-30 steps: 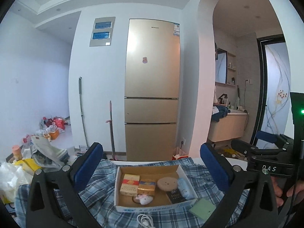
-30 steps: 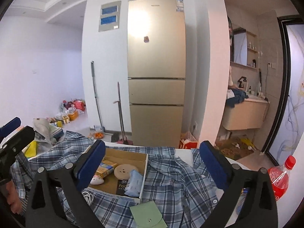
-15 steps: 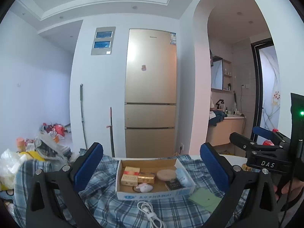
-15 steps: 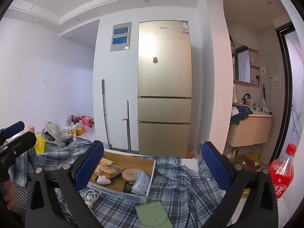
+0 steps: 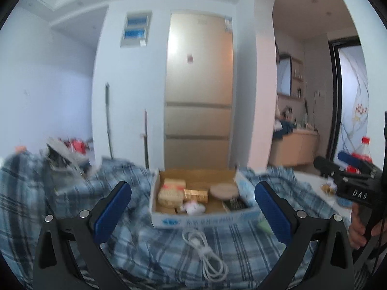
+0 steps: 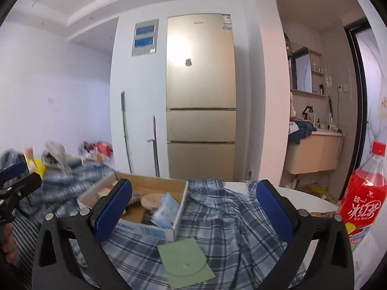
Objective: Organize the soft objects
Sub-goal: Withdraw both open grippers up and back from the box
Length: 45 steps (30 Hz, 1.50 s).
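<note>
The left gripper (image 5: 193, 194) hangs with its blue-padded fingers spread wide and nothing between them, low over the blue plaid shirt (image 5: 135, 249) that is spread in folds over the counter (image 6: 304, 197). Framed between those fingers sits an open cardboard box (image 5: 200, 220), resting on the shirt. Inside it lie a red-and-cream packet (image 5: 170, 192), a gold packet (image 5: 196, 194) touching it, a round tan disc (image 5: 223, 190), a small white and pink soft toy (image 5: 193, 207) near the front wall and a pale blue pouch (image 5: 244, 188) leaning against the right wall. Just in front of the box a coiled white cable (image 5: 205, 253) lies on the cloth. This view is blurred, so finer detail is lost.

The right gripper (image 6: 193, 200) is likewise wide apart and empty, hovering over the same shirt to the right of the box. Below it a pale green envelope (image 6: 185, 257) lies flat on the plaid fabric, just beside the box's near corner. At the right edge of the counter stands a red iced tea bottle (image 6: 360, 205), upright, well apart from the box.

Beyond the counter a tall gold refrigerator (image 6: 200, 96) stands against the white wall, with two long handles (image 6: 124, 130) leaning beside it and a vanity cabinet (image 6: 312, 153) through the arch to the right.
</note>
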### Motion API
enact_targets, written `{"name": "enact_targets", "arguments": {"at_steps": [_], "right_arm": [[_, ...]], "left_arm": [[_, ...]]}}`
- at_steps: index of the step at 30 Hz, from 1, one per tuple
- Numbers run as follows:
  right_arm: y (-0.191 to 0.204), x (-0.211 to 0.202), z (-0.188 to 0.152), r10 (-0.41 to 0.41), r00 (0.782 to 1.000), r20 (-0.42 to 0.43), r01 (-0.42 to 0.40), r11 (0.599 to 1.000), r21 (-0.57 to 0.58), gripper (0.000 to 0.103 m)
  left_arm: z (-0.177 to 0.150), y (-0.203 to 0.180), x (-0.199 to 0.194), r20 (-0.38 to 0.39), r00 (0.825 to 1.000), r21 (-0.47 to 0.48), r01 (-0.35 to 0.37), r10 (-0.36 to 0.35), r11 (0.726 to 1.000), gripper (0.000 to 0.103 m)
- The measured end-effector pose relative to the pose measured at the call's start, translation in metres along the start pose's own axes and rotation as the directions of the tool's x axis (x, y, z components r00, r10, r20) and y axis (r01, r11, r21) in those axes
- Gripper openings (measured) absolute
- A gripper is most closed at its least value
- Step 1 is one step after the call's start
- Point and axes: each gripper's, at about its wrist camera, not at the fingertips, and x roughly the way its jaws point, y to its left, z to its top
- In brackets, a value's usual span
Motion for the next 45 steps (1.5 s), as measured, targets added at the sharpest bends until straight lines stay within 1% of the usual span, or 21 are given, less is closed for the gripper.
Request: {"name": "enact_targets", "arguments": {"at_steps": [4, 8, 13, 15, 16, 17, 18, 19, 20, 22, 23, 24, 28, 32, 33, 34, 35, 39, 42, 43, 45], "right_arm": [[-0.006, 0.002, -0.001, 0.018, 1.0, -0.01, -0.017, 1.0, 0.026, 0.102], [-0.008, 0.008, -0.003, 0.026, 0.999, -0.042, -0.025, 0.999, 0.031, 0.102], [-0.004, 0.008, -0.005, 0.015, 0.998, -0.053, -0.014, 1.0, 0.018, 0.102], [-0.003, 0.009, -0.006, 0.009, 0.998, -0.059, -0.008, 1.0, 0.01, 0.102], [-0.003, 0.01, -0.006, 0.008, 0.998, -0.062, -0.008, 1.0, 0.007, 0.102], [-0.002, 0.011, -0.006, 0.003, 0.998, -0.066, -0.003, 1.0, 0.003, 0.102], [-0.001, 0.012, -0.006, -0.003, 0.997, -0.071, 0.003, 1.0, -0.002, 0.102], [0.001, 0.012, -0.007, -0.008, 0.997, -0.075, 0.008, 1.0, -0.01, 0.102], [0.003, 0.012, -0.007, -0.011, 0.997, -0.077, 0.01, 1.0, -0.019, 0.102], [0.005, 0.011, -0.007, -0.014, 0.998, -0.069, 0.012, 0.999, -0.031, 0.102], [0.005, 0.009, -0.006, -0.015, 0.998, -0.063, 0.012, 0.999, -0.034, 0.102], [0.006, 0.008, -0.006, -0.015, 0.998, -0.058, 0.013, 0.999, -0.038, 0.102], [0.008, 0.009, -0.006, -0.012, 0.998, -0.056, 0.009, 0.999, -0.052, 0.102], [0.008, 0.011, -0.007, -0.004, 0.997, -0.072, 0.0, 0.999, -0.051, 0.102], [0.008, 0.012, -0.007, -0.003, 0.997, -0.078, -0.001, 0.999, -0.049, 0.102], [0.008, 0.013, -0.008, -0.001, 0.996, -0.084, -0.003, 0.999, -0.048, 0.102], [0.008, 0.014, -0.008, 0.0, 0.996, -0.091, -0.004, 0.999, -0.047, 0.102], [0.009, 0.021, -0.01, -0.009, 0.992, -0.125, 0.002, 0.998, -0.056, 0.102], [0.012, 0.029, -0.012, -0.035, 0.985, -0.169, 0.023, 0.997, -0.072, 0.102], [0.012, 0.032, -0.013, -0.051, 0.981, -0.189, 0.036, 0.996, -0.079, 0.102], [0.013, 0.036, -0.015, -0.05, 0.976, -0.213, 0.033, 0.996, -0.083, 0.102]], "left_arm": [[-0.003, 0.003, 0.011, -0.054, 0.999, -0.02, -0.008, 0.007, 1.0, 0.103], [-0.01, 0.004, 0.024, -0.135, 0.991, -0.031, -0.02, 0.015, 0.999, 0.103], [-0.012, 0.002, 0.028, -0.17, 0.985, -0.023, -0.032, 0.028, 0.999, 0.103], [-0.014, -0.001, 0.035, -0.213, 0.977, -0.011, -0.028, 0.025, 1.0, 0.103], [-0.017, -0.002, 0.041, -0.251, 0.968, -0.012, -0.006, 0.003, 1.0, 0.103], [-0.019, -0.002, 0.044, -0.268, 0.963, -0.015, 0.006, -0.009, 1.0, 0.102], [-0.02, -0.003, 0.048, -0.289, 0.957, -0.017, 0.013, -0.017, 1.0, 0.099], [-0.022, -0.003, 0.051, -0.309, 0.951, -0.014, 0.012, -0.016, 1.0, 0.096], [-0.024, -0.004, 0.057, -0.333, 0.943, -0.012, 0.012, -0.015, 1.0, 0.096], [-0.028, -0.006, 0.064, -0.372, 0.928, 0.003, -0.014, 0.014, 1.0, 0.095], [-0.031, -0.007, 0.07, -0.401, 0.916, 0.014, -0.022, 0.026, 1.0, 0.095], [-0.033, -0.008, 0.074, -0.417, 0.909, 0.015, -0.011, 0.016, 1.0, 0.093], [-0.038, -0.012, 0.078, -0.443, 0.896, 0.014, 0.027, -0.018, 1.0, 0.09], [-0.037, -0.016, 0.077, -0.444, 0.895, 0.017, 0.059, -0.045, 0.998, 0.088], [-0.039, -0.02, 0.081, -0.462, 0.886, 0.043, 0.055, -0.029, 0.998, 0.087], [-0.041, -0.023, 0.083, -0.476, 0.879, 0.06, 0.057, -0.021, 0.997, 0.082], [-0.042, -0.027, 0.086, -0.49, 0.871, 0.072, 0.065, -0.021, 0.995, 0.08], [-0.047, -0.029, 0.095, -0.531, 0.847, 0.079, 0.072, -0.02, 0.994, 0.077], [-0.051, -0.027, 0.099, -0.557, 0.83, 0.062, 0.078, -0.03, 0.995, 0.065], [-0.052, -0.027, 0.1, -0.562, 0.826, 0.059, 0.08, -0.033, 0.995, 0.064], [-0.052, -0.027, 0.1, -0.562, 0.826, 0.056, 0.086, -0.04, 0.995, 0.064]]}}
